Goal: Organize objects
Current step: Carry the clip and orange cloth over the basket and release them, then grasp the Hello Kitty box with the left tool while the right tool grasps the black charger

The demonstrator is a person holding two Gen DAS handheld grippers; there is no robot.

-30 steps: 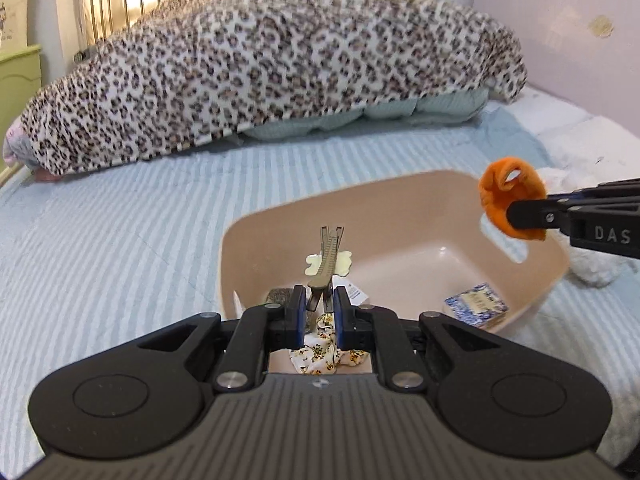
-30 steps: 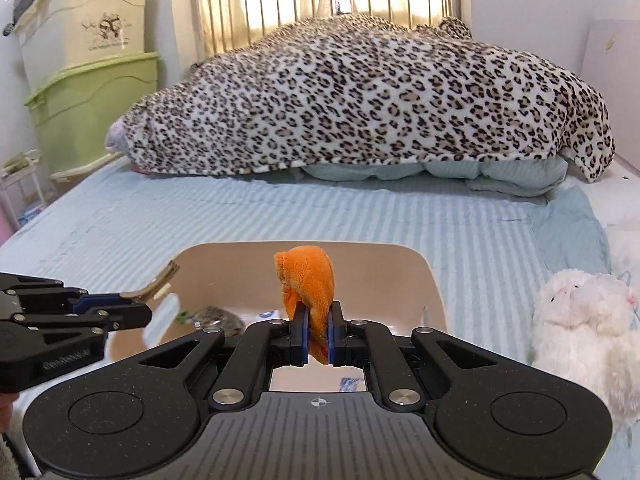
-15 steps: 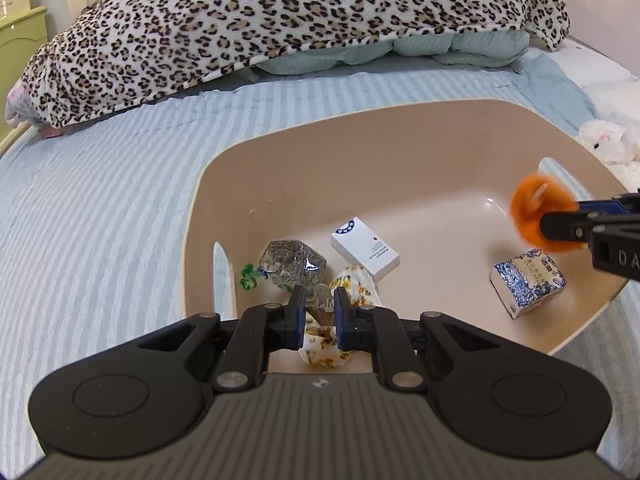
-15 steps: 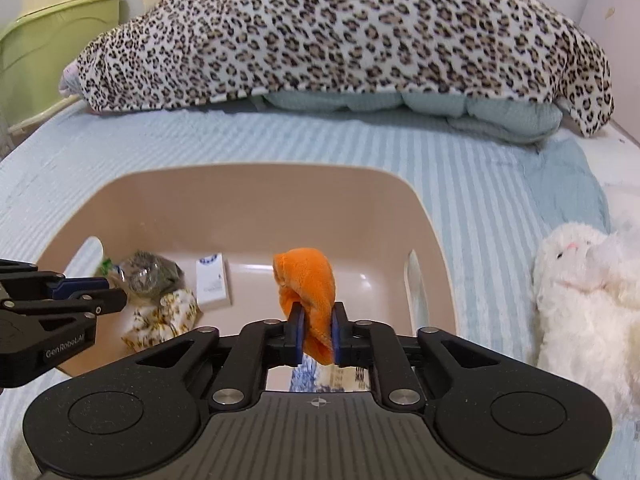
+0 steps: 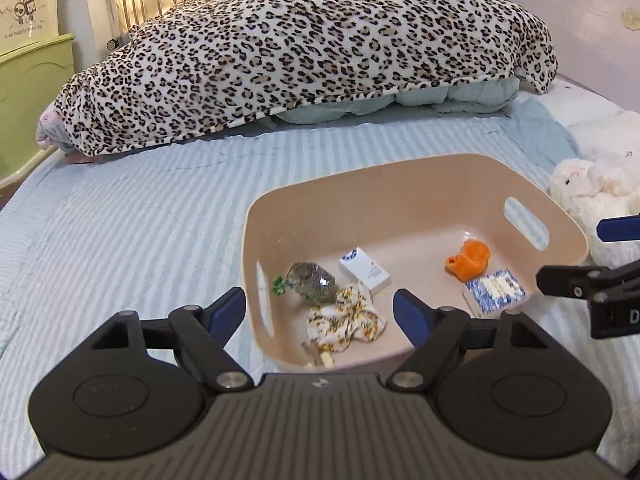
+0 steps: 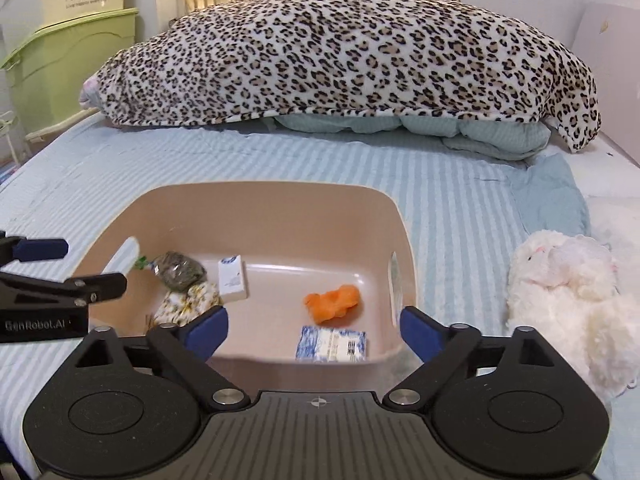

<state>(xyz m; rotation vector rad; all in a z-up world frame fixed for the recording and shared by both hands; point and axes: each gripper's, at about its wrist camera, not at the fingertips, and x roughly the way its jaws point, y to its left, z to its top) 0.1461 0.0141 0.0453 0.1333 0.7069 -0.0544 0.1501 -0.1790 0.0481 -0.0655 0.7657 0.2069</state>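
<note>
Six items in beige bin (image 5: 404, 184)

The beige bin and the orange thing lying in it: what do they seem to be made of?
The beige bin looks like moulded plastic with a smooth, slightly glossy finish: thin rigid walls, rounded corners, cut-out handle slots and a soft sheen on its floor. The orange thing looks like soft fabric, perhaps fleece or plush: matte, crumpled, with no firm shape. What exactly it is I cannot tell.

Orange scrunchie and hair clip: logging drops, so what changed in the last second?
Both were let go. The orange scrunchie lies in the beige basin; the hair clip lies by the floral cloth. Both grippers' jaws are opening, empty. Other contents stayed.
</note>
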